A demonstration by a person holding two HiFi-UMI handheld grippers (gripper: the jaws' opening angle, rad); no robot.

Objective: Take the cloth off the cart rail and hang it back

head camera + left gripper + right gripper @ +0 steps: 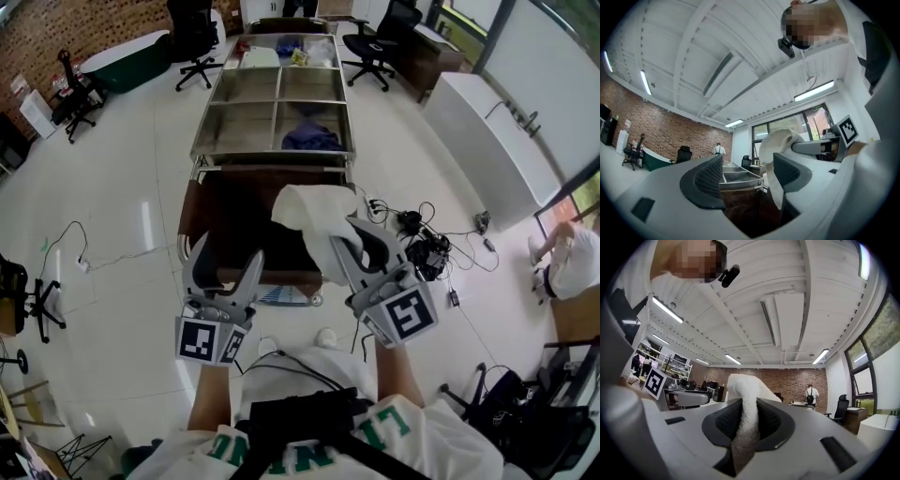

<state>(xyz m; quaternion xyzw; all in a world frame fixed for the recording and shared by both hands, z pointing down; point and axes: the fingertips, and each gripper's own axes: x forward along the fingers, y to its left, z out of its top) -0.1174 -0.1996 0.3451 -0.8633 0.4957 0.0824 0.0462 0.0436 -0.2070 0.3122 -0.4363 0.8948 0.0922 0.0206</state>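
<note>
A white cloth [314, 220] hangs in the air in front of the cart, pinched by my right gripper [361, 246], which is shut on it. In the right gripper view the cloth [745, 413] is squeezed between the two dark pads and bulges above them. My left gripper [225, 267] is held up beside it, jaws open and empty, a little to the left of the cloth. The left gripper view shows the cloth [780, 145] behind its right finger [787, 171] and the cart [738, 176] beyond. The cart rail [272, 164] lies just past the cloth.
The steel cart [234, 122] has several tray compartments, one holding a dark blue cloth [311, 139]. A brown bag [239, 220] hangs at its near end. Cables and devices [422, 239] lie on the floor to the right. Office chairs [192, 42] stand further back.
</note>
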